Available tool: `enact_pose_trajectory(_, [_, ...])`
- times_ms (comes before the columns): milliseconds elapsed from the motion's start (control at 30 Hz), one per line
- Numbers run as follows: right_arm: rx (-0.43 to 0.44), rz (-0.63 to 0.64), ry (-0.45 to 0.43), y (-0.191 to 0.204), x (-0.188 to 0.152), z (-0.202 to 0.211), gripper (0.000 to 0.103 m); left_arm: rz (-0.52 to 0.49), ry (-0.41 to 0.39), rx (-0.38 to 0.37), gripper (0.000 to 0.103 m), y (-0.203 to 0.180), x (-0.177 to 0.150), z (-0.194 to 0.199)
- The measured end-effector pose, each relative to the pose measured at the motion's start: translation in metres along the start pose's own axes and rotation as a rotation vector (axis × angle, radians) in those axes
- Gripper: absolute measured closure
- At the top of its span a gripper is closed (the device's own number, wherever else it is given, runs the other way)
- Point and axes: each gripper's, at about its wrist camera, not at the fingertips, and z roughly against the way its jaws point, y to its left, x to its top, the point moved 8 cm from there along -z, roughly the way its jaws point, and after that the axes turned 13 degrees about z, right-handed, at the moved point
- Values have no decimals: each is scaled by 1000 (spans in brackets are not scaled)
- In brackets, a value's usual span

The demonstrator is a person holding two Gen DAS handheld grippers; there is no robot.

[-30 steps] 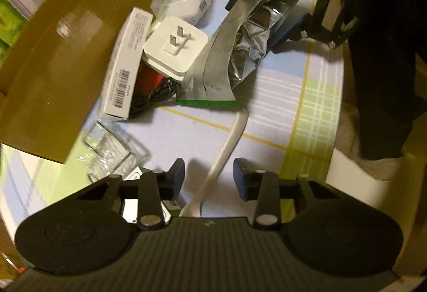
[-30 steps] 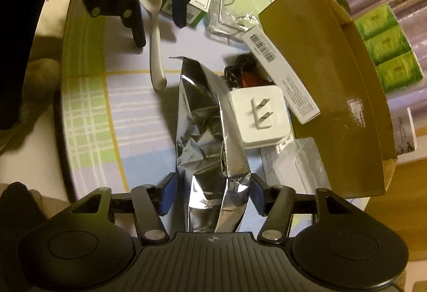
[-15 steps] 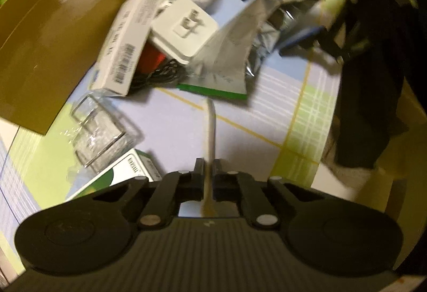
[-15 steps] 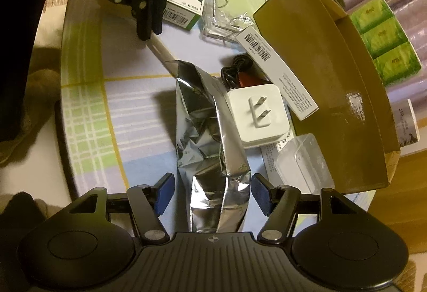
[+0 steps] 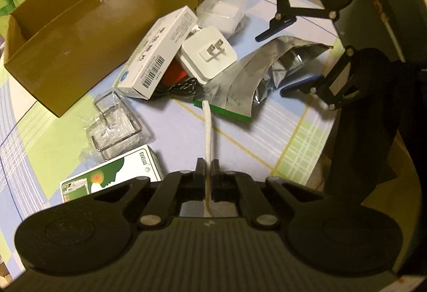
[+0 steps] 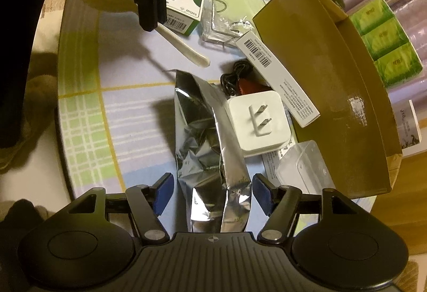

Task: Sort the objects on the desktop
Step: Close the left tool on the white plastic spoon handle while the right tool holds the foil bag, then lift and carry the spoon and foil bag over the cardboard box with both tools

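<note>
My left gripper (image 5: 208, 166) is shut on a white plastic spoon (image 5: 207, 126), whose handle points toward the pile; it is lifted off the table in the right wrist view (image 6: 184, 47). My right gripper (image 6: 210, 193) is open, its blue pads either side of a crinkled silver foil bag (image 6: 205, 147), also in the left wrist view (image 5: 277, 70). A white plug adapter (image 6: 257, 122), a long white barcode box (image 5: 157, 57), a green-white box (image 5: 112, 177) and a clear wire-framed packet (image 5: 114, 123) lie around.
An open brown cardboard box (image 5: 88, 32) stands along the table's far side. A clear plastic case (image 6: 304, 171) lies beside it. A black cable and a red item (image 5: 176, 81) sit under the adapter. The round table's edge (image 6: 61, 110) is near. Green packs (image 6: 384, 32) stand beyond.
My left gripper closed on the spoon and lifted it off the table, turning toward the box. My right gripper stayed open around the foil bag.
</note>
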Motion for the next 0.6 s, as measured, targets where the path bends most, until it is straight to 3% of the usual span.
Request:
enact_pose_trajectory(133, [7, -31, -2, -2, 2, 0, 42, 9, -18, 11, 102, -1, 2, 6])
enact_pose_trajectory(167, [11, -33, -1, -2, 2, 0, 54, 13, -24, 14, 102, -1, 3, 7])
enact_pose_trajectory(300, [-12, -20, 9, 0, 4, 4, 64, 24, -45, 26, 102, -3, 8, 12])
enact_pose_trajectory(600, [-18, -91, -14, -3, 4, 35, 66, 40, -89, 59, 102, 3, 21, 38])
